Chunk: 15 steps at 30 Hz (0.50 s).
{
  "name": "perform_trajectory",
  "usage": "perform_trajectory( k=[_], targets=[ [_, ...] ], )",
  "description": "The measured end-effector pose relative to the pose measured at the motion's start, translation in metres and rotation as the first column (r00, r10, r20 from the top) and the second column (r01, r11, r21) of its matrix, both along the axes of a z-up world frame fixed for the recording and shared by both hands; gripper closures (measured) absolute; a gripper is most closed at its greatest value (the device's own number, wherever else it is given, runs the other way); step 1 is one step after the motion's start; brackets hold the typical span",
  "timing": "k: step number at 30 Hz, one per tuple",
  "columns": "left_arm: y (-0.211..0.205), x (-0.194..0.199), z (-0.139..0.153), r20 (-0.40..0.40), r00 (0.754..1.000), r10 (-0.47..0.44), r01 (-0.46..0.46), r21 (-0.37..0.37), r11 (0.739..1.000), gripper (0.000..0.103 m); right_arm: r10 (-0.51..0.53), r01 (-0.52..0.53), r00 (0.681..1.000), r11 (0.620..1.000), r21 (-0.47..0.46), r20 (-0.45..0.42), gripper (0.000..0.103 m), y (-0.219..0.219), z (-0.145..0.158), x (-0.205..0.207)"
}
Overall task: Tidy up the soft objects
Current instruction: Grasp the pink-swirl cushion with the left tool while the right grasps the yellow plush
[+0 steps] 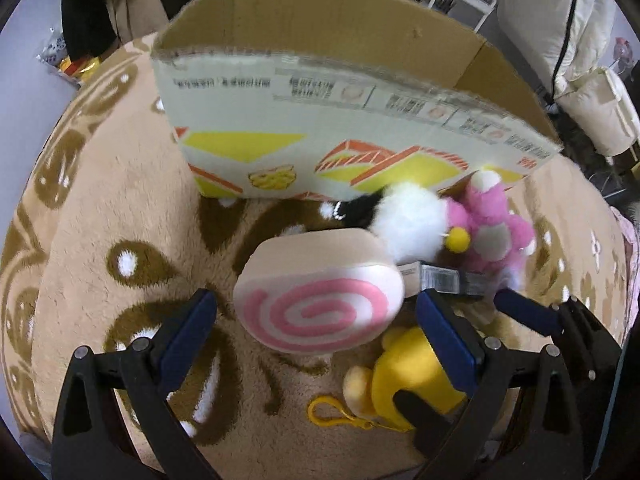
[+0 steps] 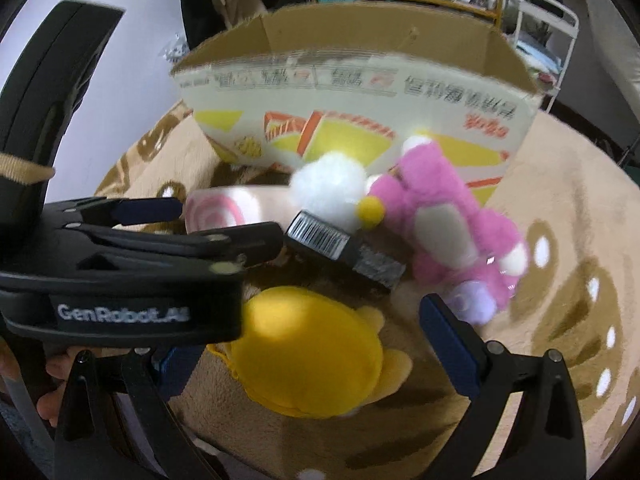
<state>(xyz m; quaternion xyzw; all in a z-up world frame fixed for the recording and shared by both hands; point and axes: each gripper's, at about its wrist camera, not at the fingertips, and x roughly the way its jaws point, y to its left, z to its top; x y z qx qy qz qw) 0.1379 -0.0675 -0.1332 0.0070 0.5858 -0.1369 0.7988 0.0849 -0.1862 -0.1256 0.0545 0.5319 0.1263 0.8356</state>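
A swirl-roll plush (image 1: 320,300) with a pink spiral lies on the carpet just ahead of my open left gripper (image 1: 316,316); it also shows in the right wrist view (image 2: 224,210). A yellow plush with a clip (image 1: 404,380) lies below it; in the right wrist view this yellow plush (image 2: 316,352) sits between the jaws of my open right gripper (image 2: 312,344). A white pom-pom plush (image 1: 412,220) and a pink plush (image 2: 452,220) lie by the open cardboard box (image 1: 320,92), which shows in the right wrist view too (image 2: 360,92).
A dark barcoded box (image 2: 344,248) lies among the toys. The tan patterned carpet (image 1: 100,220) covers the floor. Shelves and a white rack (image 2: 552,32) stand behind the box. The left gripper's body (image 2: 120,272) crosses the right wrist view.
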Motion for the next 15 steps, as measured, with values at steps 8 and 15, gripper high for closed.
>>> perform_trajectory(
  k=[8, 15],
  targets=[
    [0.004, 0.015, -0.025, -0.073, 0.996, 0.050, -0.050, -0.001, 0.999, 0.005, 0.026, -0.028, 0.991, 0.999, -0.019, -0.128, 0.008, 0.011, -0.030, 0.007],
    [0.012, 0.015, -0.025, -0.077, 0.995, 0.063, -0.069, -0.073, 0.995, 0.032, 0.027, -0.023, 0.988, 0.999, 0.031, -0.155, 0.019, 0.006, -0.033, 0.006]
  ],
)
